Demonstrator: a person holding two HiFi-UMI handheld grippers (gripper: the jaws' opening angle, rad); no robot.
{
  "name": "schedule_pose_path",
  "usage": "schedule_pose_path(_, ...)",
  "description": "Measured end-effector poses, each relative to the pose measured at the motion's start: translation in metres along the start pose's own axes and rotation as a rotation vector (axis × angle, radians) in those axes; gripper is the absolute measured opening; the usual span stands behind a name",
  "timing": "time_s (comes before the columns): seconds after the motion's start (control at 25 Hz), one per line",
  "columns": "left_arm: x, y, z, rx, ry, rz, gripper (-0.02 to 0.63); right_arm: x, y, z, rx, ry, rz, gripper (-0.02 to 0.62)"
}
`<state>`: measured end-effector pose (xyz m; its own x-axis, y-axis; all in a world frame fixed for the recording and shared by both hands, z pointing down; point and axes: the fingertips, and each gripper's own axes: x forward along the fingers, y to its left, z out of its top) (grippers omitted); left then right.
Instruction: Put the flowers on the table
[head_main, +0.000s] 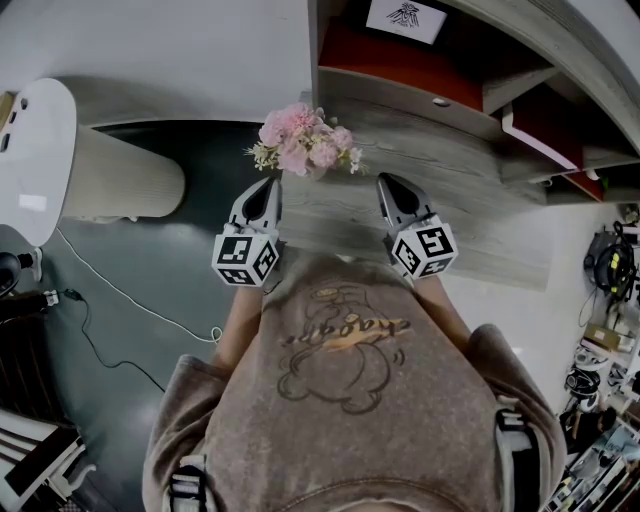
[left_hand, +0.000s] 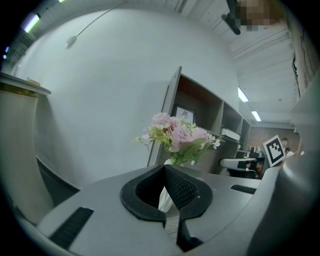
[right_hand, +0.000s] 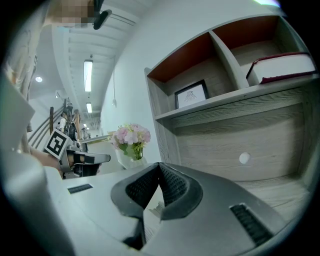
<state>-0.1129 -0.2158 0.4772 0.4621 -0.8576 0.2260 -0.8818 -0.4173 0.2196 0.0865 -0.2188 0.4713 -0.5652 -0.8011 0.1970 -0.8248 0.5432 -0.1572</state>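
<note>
Left gripper (head_main: 268, 186): jaws closed tip to tip, nothing between them, held at the left edge of the table (head_main: 480, 215). Right gripper (head_main: 386, 183): jaws likewise pressed together and empty, over the table further right. Flowers (head_main: 303, 141): pink bouquet with green leaves in a white vase (right_hand: 131, 159), upright on the grey wooden table near its left edge, just beyond and between the two gripper tips, touched by neither. Shelf unit (right_hand: 220, 75), far right: framed picture (right_hand: 191, 94) in one compartment, book (right_hand: 280, 67) lying flat in the next. Cable (head_main: 120, 295): on the floor (head_main: 150, 250), left.
</note>
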Motion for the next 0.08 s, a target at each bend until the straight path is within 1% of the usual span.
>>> schedule_pose_path(0.08,0.0003,0.0009,-0.0006,0.001,0.002,0.002,0.018,0.0002,-0.0005,-0.0003,0.000,0.002,0.000,-0.002)
